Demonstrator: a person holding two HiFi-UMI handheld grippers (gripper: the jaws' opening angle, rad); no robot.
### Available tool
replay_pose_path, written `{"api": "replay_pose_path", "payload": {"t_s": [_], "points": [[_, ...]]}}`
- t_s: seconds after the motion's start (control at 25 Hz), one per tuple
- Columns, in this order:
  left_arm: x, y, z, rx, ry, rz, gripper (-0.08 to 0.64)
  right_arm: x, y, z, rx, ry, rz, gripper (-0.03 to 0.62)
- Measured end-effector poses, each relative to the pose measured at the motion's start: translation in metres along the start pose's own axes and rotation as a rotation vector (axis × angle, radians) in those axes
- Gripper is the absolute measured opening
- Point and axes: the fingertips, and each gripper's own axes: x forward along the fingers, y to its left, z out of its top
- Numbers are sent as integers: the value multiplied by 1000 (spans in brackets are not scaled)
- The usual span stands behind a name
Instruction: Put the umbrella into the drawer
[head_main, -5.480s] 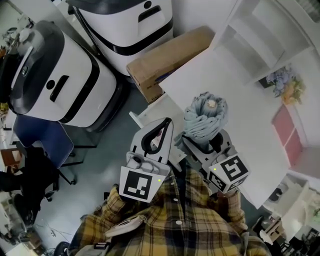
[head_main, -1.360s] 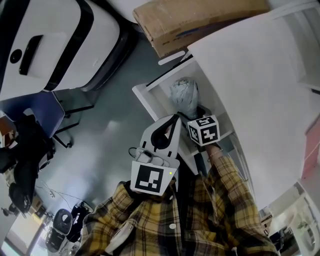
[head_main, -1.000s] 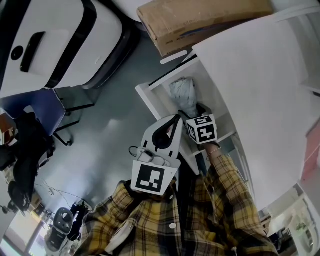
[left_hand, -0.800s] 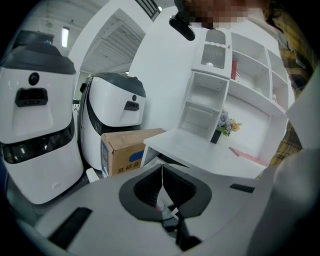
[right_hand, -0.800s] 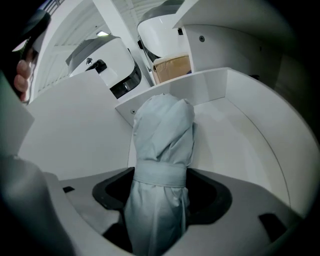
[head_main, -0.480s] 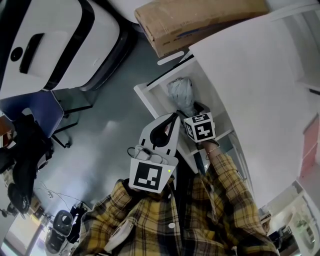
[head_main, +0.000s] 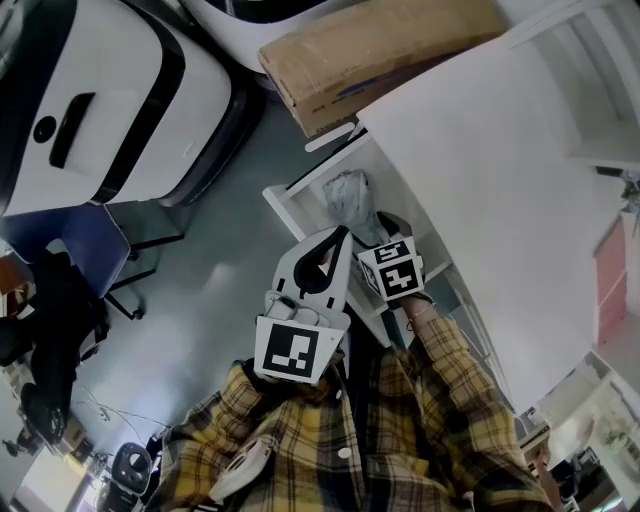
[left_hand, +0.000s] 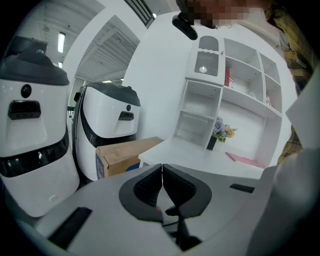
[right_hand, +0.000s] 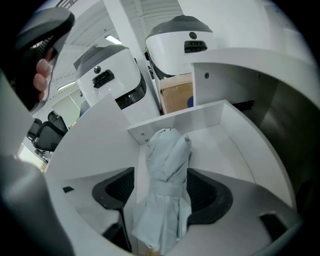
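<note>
Right gripper (right_hand: 163, 192): jaws spread around the folded pale-blue umbrella (right_hand: 167, 155), the left pad clear of it, the right pad perhaps touching. The umbrella lies in the open white drawer (right_hand: 220, 130). Left gripper (left_hand: 162, 182) is pressed together, empty, just beside the right one.

You have bare drawer (right_hand: 225, 137) floor to the right of the umbrella (right_hand: 167, 170). The desk top (right_hand: 250, 62) overhangs that side. The drawer's front wall blocks you ahead.

A cardboard box (head_main: 380, 50) lies beside white machines (head_main: 110, 110), a blue chair (head_main: 75, 225) nearby.
</note>
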Motion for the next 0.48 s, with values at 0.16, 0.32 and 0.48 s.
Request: {"api": "replay_pose_path", "payload": {"t_s": [0.16,0.32,0.48], "points": [[0,0,16,4,-26,6,23,-17,8,14,3,-14,6,316],[-1,0,38,26,-63,5,23,-42,12,34,-15,-55,-12,316],[-3,-3,57,44,-85,-6,23,-75,20,61,-13,-137,-12,316]]}}
